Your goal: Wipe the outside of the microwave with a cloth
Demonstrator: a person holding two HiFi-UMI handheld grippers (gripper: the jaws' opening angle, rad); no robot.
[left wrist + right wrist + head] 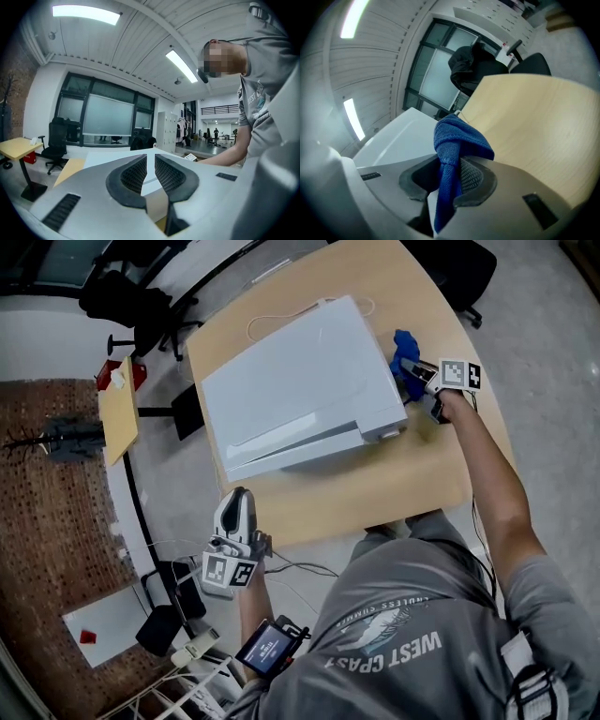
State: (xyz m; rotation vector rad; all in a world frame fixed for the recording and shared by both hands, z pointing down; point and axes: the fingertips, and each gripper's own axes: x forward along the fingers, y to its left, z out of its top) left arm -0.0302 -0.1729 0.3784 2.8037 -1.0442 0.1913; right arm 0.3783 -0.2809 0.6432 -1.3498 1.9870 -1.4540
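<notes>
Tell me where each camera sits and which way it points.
Head view: on the person's head, looking steeply down at the microwave on the table; both arms and shirt show.
Left gripper view: on the left tool, looking across the microwave; shut jaws and the person's shirt show.
Right gripper view: on the right tool, facing microwave and table; jaws clamp the blue cloth.
All share the microwave.

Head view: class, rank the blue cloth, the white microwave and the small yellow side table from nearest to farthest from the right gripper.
1. Blue cloth: in the right gripper.
2. White microwave: just left of it.
3. Small yellow side table: far left.
</notes>
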